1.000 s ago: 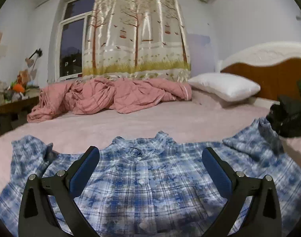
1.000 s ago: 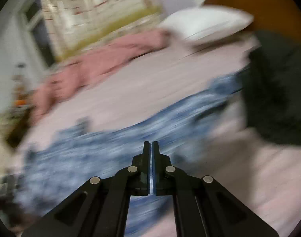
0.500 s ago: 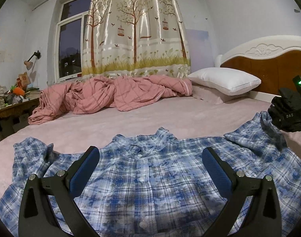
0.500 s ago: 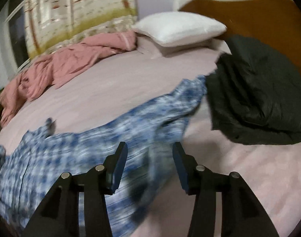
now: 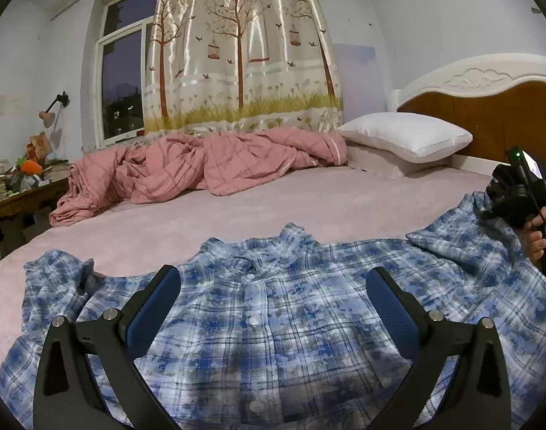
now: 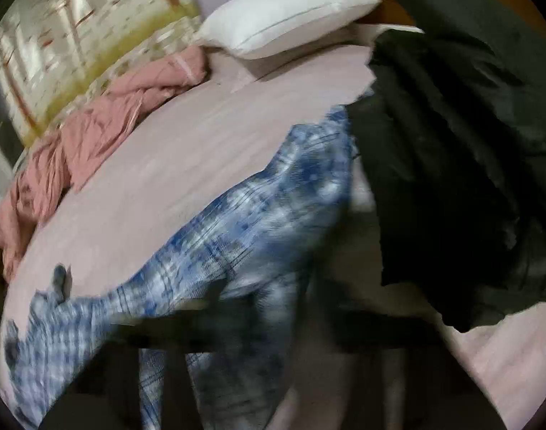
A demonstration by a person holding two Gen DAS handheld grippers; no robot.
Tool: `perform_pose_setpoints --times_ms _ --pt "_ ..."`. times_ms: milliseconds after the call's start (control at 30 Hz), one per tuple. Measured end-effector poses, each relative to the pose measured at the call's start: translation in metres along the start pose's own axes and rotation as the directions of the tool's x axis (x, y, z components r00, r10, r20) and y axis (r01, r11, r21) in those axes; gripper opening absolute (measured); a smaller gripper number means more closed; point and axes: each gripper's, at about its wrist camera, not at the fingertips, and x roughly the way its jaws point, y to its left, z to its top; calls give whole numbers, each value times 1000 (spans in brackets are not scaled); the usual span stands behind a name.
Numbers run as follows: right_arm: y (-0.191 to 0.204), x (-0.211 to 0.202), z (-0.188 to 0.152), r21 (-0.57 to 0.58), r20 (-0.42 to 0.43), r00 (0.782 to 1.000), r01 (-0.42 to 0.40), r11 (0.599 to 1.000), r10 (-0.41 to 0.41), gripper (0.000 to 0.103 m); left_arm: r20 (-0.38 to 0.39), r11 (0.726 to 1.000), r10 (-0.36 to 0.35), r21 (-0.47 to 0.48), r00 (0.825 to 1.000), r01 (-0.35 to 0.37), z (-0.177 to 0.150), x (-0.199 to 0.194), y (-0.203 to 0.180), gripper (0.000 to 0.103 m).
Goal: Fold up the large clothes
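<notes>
Shirt spread flat on the bed, left tongs wide above it

Left tongs [image 5: 273,308] stand wide, both blue pads clear of the cloth, poised over the chest of the blue plaid shirt [image 5: 283,326]. The shirt lies face up and buttoned along the near edge of the bed [image 5: 237,211], collar pointing toward the far edge, one sleeve bunched toward the left side and the other stretched toward the headboard [image 5: 488,107].

Right tongs [image 5: 514,197] sit at the end of that stretched sleeve, gripped by a hand [image 5: 540,229]; in the left wrist view the fingers are hidden, and the right wrist view is smeared with blur, so I cannot tell how they stand.

A dark garment [image 6: 452,161] lies just beside the sleeve end, near the headboard. A white pillow [image 5: 405,136] rests at the head of the bed, and a pink quilt [image 5: 201,168] is heaped along the far edge under the curtain [image 5: 240,53].
</notes>
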Motion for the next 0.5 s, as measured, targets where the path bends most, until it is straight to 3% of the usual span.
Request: perform_pose_setpoints --times_ms 133,267,333,400,500 --pt "3 -25 -1 -3 105 994 -32 999 33 5 6 1000 0 -3 1000 0 1 0 -1 103" --pt "27 -66 -6 -70 171 977 -114 991 125 5 8 1000 0 -4 1000 0 1 1 0 103" --pt "50 -80 -19 -141 155 977 -122 983 143 5 8 1000 0 -5 1000 0 1 1 0 103" --pt "80 -94 -40 -222 106 970 -192 956 219 5 9 1000 1 -7 1000 -1 1 1 1 103" --pt "121 -104 -75 -274 -33 958 -282 920 284 5 12 1000 2 -14 1000 -1 1 0 1 103"
